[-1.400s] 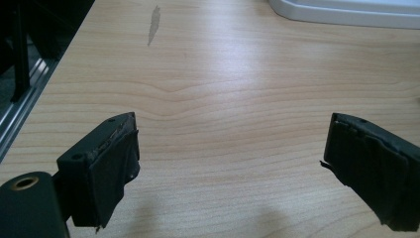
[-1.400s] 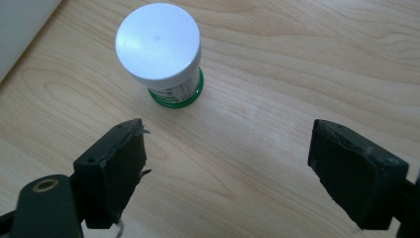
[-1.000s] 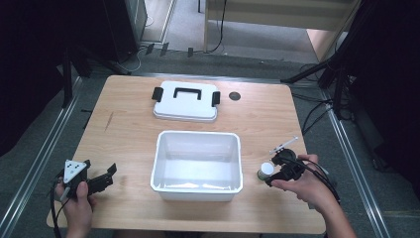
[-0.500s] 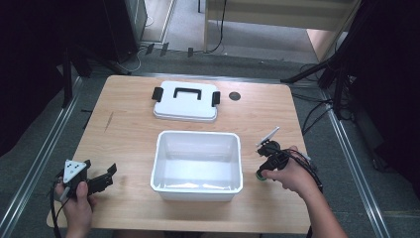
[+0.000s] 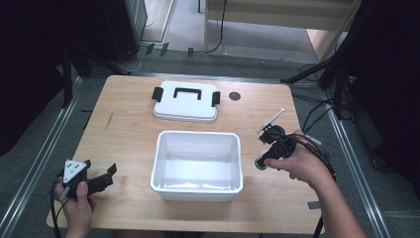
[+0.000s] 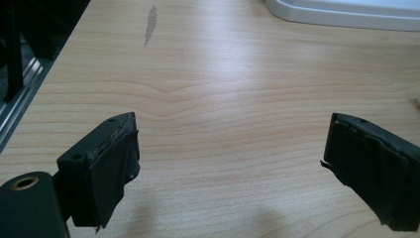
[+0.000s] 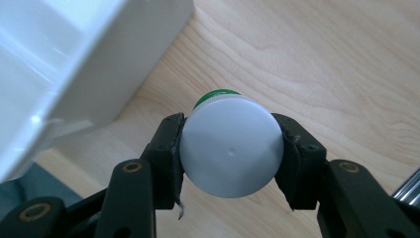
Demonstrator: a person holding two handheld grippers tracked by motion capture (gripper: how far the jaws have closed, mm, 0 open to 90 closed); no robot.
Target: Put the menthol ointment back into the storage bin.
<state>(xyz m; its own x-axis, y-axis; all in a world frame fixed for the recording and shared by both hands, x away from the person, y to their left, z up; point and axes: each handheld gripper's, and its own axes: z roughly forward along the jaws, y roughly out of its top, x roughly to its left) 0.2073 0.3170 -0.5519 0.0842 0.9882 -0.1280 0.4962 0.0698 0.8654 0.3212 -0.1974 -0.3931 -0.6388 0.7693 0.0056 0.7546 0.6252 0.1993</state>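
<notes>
My right gripper clamped a white-capped jar with no readable label, while my left gripper gaped empty.

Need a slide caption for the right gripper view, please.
Right gripper clamped on a white-capped green bottle, beside the white bin, above the wooden table.

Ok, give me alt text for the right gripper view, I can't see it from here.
The right hand-held gripper is clamped on the white cap of a small green-bodied bottle, seen from the cap end, held above the light wooden table. The white plastic bin sits beside it at upper left.
</notes>
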